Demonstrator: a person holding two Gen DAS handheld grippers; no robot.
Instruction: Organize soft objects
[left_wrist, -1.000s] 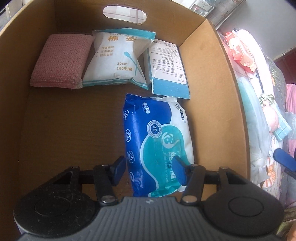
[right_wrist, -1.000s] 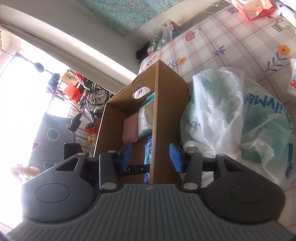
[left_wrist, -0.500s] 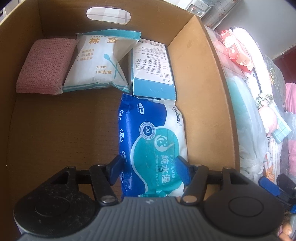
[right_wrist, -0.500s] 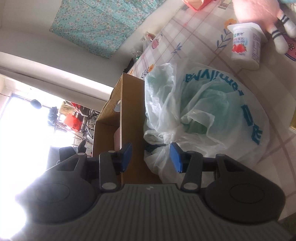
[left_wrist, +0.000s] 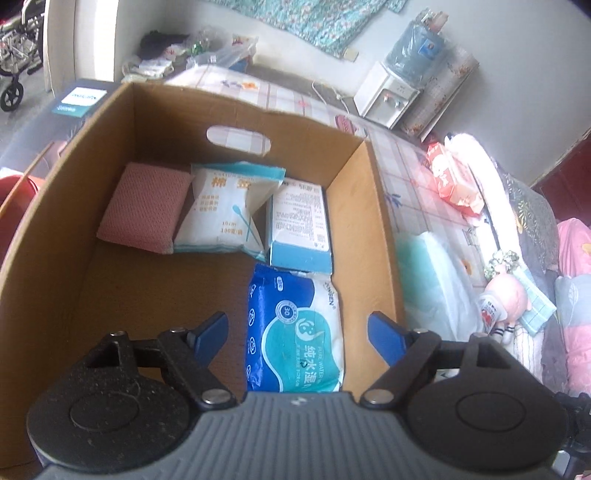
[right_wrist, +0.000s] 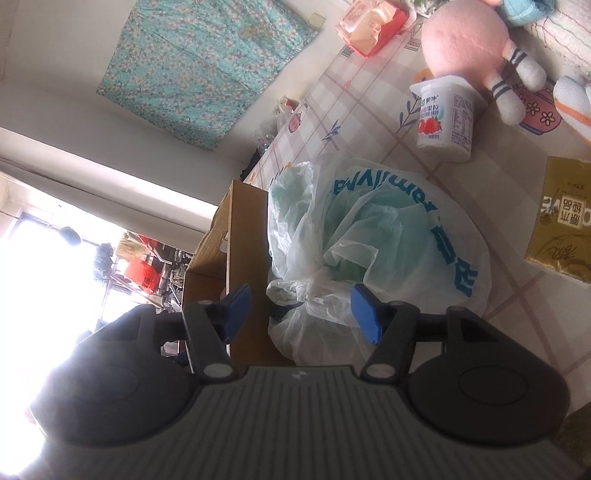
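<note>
A blue wet-wipes pack (left_wrist: 295, 332) lies flat in the cardboard box (left_wrist: 380, 221), beside a pink sponge cloth (left_wrist: 144, 206), a cotton-swab bag (left_wrist: 225, 214) and a blue-and-white carton (left_wrist: 299, 229). My left gripper (left_wrist: 298, 328) hovers above the wipes pack, its jaws opening wide and touching nothing. My right gripper (right_wrist: 302, 306) points at a knotted white plastic bag (right_wrist: 388, 236) with teal contents, which rests against the outside of the box (right_wrist: 243, 258). Its jaws are opening, and the bag's knot sits between them untouched.
On the checked tablecloth lie a pink plush toy (right_wrist: 469, 40), a strawberry yogurt cup (right_wrist: 445, 118), a gold carton (right_wrist: 561, 218) and a red tissue pack (right_wrist: 373, 22). A water dispenser (left_wrist: 391, 92) stands beyond the box. The box floor left of the wipes is bare.
My left jaws have spread away from the wipes pack and the gripper has risen above the box. My right gripper has swung from the box's edge to the plastic bag and widened.
</note>
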